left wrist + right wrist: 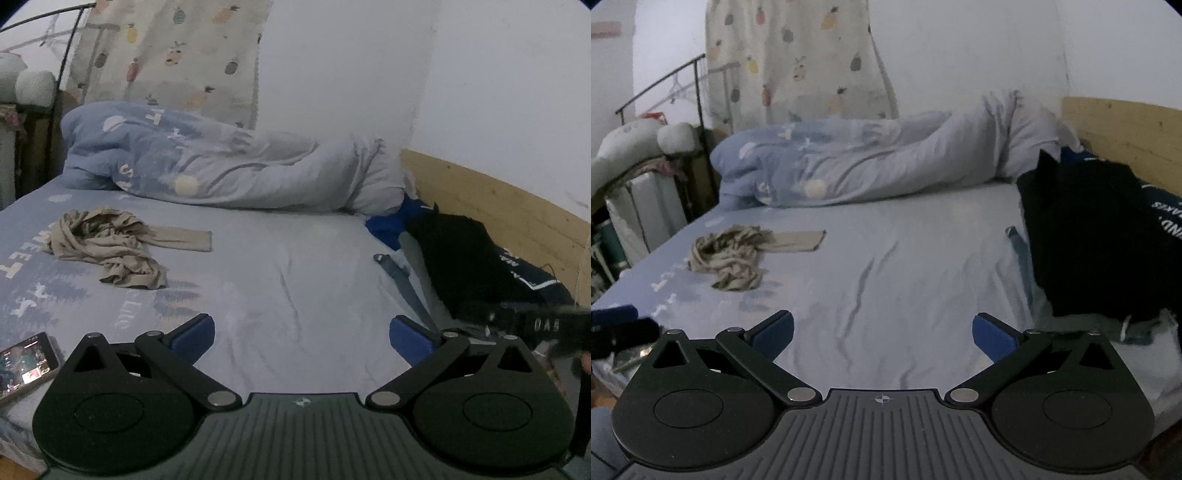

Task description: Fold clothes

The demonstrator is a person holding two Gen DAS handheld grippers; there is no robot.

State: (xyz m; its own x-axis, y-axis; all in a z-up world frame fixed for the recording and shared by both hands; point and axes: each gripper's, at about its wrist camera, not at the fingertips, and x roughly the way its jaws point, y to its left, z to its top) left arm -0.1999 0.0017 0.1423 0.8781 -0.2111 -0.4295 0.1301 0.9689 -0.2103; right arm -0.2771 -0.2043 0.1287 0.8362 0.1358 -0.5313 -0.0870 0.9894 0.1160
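Both the left gripper (302, 338) and right gripper (882, 336) hang with fingers released, empty, above the bed (288, 266); the crumpled beige garment (107, 247) lies well apart. Grabbing its tangled bunch blindly could pinch several layers, perhaps the sheet too.

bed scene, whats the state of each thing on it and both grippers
beige garment: crumpled, unfolded, one sleeve stretched flat
black clothes: loose pile by the headboard side
blue duvet: bunched at the far end
bed sheet: spread, lightly wrinkled
phone: screen lit, near the bed edge
left gripper: fingers open, empty
right gripper: fingers open, empty
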